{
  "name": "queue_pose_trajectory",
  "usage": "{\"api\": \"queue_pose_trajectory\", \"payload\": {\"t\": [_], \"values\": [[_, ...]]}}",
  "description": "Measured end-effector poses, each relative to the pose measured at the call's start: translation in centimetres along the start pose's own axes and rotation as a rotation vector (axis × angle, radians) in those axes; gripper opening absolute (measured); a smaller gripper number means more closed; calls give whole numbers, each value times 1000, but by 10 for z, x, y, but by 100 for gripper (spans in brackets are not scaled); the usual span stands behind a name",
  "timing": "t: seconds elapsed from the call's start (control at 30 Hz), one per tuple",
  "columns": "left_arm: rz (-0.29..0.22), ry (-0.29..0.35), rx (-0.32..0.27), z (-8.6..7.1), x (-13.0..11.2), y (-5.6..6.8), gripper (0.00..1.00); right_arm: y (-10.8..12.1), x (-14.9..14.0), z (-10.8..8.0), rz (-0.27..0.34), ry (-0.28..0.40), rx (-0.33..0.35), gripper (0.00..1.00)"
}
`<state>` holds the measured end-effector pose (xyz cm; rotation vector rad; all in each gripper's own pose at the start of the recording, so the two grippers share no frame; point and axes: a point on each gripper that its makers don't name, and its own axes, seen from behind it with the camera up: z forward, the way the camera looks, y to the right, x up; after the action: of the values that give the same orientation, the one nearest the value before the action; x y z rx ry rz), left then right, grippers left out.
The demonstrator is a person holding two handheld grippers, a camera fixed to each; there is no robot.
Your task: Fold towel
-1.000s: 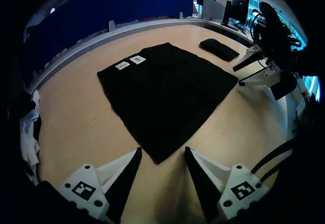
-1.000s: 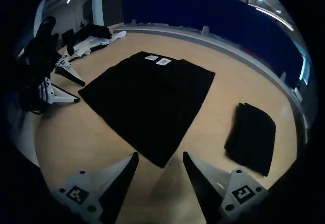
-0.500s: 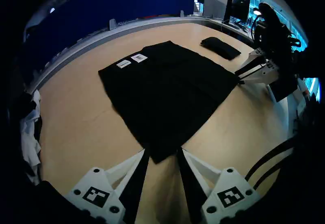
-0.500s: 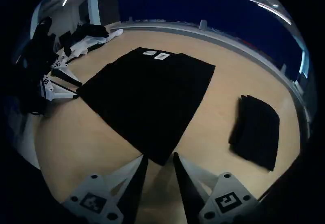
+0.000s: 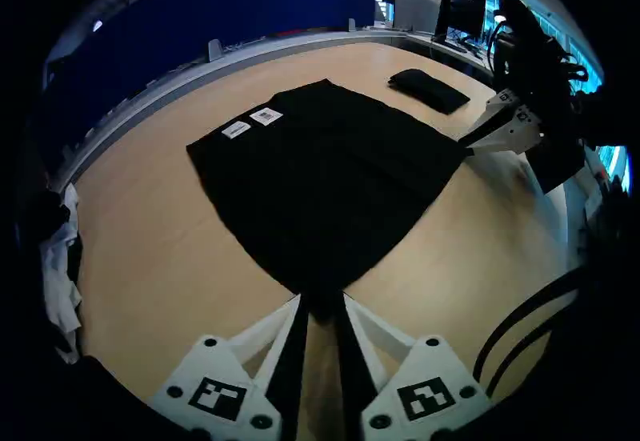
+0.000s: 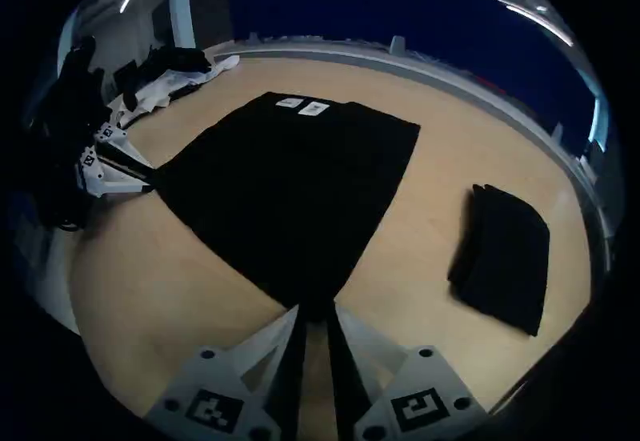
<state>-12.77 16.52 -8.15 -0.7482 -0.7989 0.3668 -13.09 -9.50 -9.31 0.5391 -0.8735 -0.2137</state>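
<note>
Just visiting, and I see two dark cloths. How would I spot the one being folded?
On the wooden table before the blue partition, find the black towel spread flat in the middle. Unlike the small folded black cloth beside it, it has two white tags at its far edge, and the left gripper and right gripper each pinch a corner.

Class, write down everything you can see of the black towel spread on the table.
The black towel looks like soft, matte cloth. It is roughly rectangular and lies flat and spread open on the light wooden table, with faint creases across it. Two small white labels sit along a far edge. The left tongs pinch one near corner, and the right tongs pinch the neighbouring corner.
</note>
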Motion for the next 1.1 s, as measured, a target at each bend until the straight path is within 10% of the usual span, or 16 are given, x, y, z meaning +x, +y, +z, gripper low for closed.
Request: {"api": "queue_pose_trajectory", "payload": {"t": [0.5, 1.1], "values": [[9, -7, 10, 0, 4, 0, 10, -2, 9, -6, 24, 15, 14, 12], [-3, 37, 32, -41, 41, -1, 10, -1, 55, -50, 51, 99, 17, 11]]}}
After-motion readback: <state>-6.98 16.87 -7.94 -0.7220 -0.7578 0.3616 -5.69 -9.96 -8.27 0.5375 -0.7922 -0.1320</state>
